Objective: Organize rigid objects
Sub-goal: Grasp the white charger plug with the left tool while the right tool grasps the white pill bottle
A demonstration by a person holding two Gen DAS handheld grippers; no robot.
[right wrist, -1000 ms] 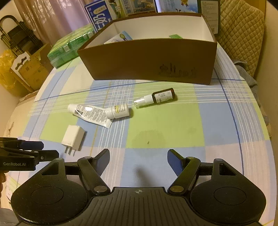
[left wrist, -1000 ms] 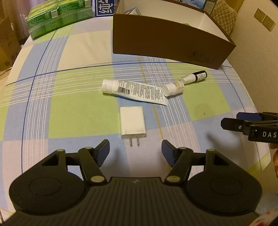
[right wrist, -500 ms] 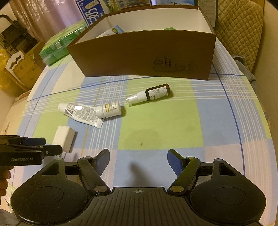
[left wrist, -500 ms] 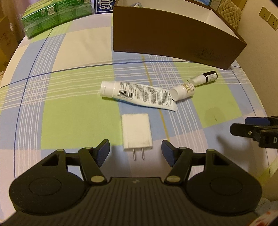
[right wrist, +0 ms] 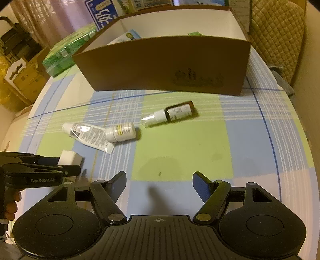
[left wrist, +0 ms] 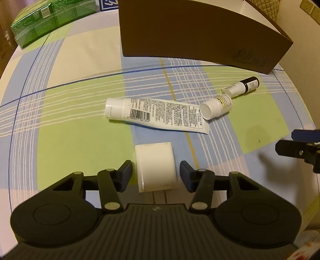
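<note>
L gripper (left wrist: 156, 173) is down over the white charger plug (left wrist: 156, 167), jaws closing w/ the plug btwn them; a thin gap shows on each side, so pads not pressing on it. Plug lies flat on the checked tablecloth (left wrist: 80, 144), prongs pointing back toward the gripper body. R gripper (right wrist: 159, 185) hangs above the cloth w/ jaws apart, nothing btwn them, only bare cloth under it. In the R wrist view the L gripper shows at the left edge w/ a bit of the person's hand (right wrist: 10, 206) below it.

Just beyond the plug lies a white tube (left wrist: 158, 114) w/ barcode, cap to the left. Its flat end touches a small white bottle (left wrist: 217, 106) lying on its side. Near that, a dark spray bottle (left wrist: 243, 87) w/ white top, also on its side. Behind all of these stands the brown cardboard box (left wrist: 200, 40), open top, white inside; a few items show in it but too little to tell what. Green packs (left wrist: 50, 18) sit at the far left of the table
</note>
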